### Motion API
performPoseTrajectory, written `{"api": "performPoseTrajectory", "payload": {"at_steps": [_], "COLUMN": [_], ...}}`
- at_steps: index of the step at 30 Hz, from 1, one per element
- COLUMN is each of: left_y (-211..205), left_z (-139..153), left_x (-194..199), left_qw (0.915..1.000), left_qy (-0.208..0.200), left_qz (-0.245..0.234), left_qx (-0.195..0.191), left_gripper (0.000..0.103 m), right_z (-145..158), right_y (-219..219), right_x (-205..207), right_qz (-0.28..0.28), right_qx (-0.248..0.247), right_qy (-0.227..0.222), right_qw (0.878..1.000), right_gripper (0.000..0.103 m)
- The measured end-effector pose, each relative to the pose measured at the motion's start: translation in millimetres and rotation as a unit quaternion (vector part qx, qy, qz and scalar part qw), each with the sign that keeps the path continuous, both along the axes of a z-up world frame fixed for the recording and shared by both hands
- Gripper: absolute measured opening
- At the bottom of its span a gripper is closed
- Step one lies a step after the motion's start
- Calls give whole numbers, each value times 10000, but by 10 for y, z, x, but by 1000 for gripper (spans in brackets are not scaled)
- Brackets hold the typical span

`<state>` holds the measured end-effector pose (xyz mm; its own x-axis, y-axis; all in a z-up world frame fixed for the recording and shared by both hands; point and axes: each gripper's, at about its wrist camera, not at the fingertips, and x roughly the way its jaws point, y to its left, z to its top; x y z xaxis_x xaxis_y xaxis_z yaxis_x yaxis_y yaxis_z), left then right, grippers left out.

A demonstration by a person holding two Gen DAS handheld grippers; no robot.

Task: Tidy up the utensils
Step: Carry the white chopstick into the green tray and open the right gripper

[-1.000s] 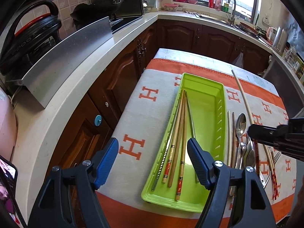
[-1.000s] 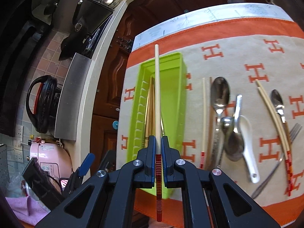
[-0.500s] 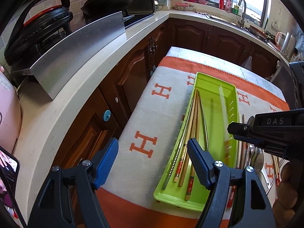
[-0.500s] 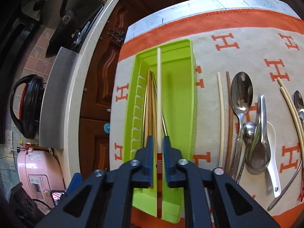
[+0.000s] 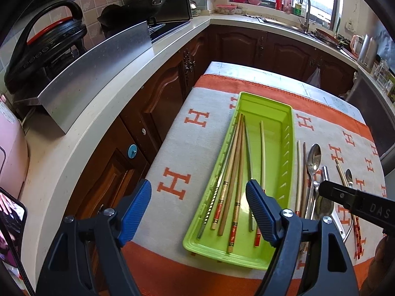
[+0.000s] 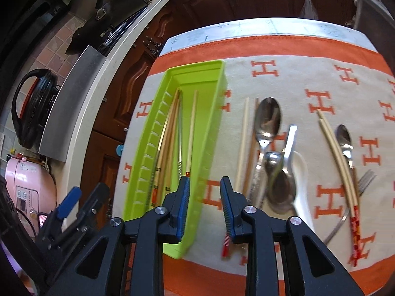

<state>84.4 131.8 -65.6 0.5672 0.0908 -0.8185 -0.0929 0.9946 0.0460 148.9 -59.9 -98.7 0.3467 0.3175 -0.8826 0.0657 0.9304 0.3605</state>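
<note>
A lime-green tray (image 5: 277, 148) (image 6: 206, 113) lies on the orange-and-beige cloth and holds several chopsticks along its left side. A pale chopstick with a red end (image 5: 263, 148) (image 6: 192, 128) lies loose in the tray, apart from the rest. My right gripper (image 6: 205, 181) hovers over the tray's near right wall; its jaws are opening and nothing is between them. In the left wrist view the right gripper (image 5: 345, 194) sits above the loose utensils. My left gripper (image 5: 197, 190) hangs open and empty over the tray's near left corner.
Right of the tray lie two loose chopsticks (image 6: 243, 143), metal spoons (image 6: 267, 116), a white ceramic spoon (image 6: 305, 172), a pale chopstick pair (image 6: 333, 153) and a fork (image 6: 366, 178). A countertop (image 5: 81, 135) with a black cooker (image 5: 44, 49) runs along the left.
My right gripper let go of the pale chopstick, which now lies in the tray. Its jaws parted and it shifted right toward the tray's wall. The left gripper hardly moved.
</note>
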Motion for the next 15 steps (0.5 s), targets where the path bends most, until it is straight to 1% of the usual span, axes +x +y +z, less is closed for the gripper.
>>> {"api": "performPoseTrajectory", "payload": {"at_steps": [3, 8, 15], "left_y": [-110, -317, -633], "left_z": [34, 77, 73], "left_x": [-57, -131, -175], "left_qw": [9999, 9996, 9979], "left_qy": [-35, -45, 19], "left_qz": [-96, -277, -614], "left_qx": [47, 98, 198], "left_gripper": [79, 80, 82], "right_z": [50, 118, 82], "right_y": [-224, -598, -1104], "right_x": [-157, -402, -654], "right_qz": [-81, -261, -591], "right_qx": [-79, -238, -243], "right_qy": [-99, -266, -235], "right_qw": [9999, 9990, 9977], "right_gripper": [36, 37, 38]}}
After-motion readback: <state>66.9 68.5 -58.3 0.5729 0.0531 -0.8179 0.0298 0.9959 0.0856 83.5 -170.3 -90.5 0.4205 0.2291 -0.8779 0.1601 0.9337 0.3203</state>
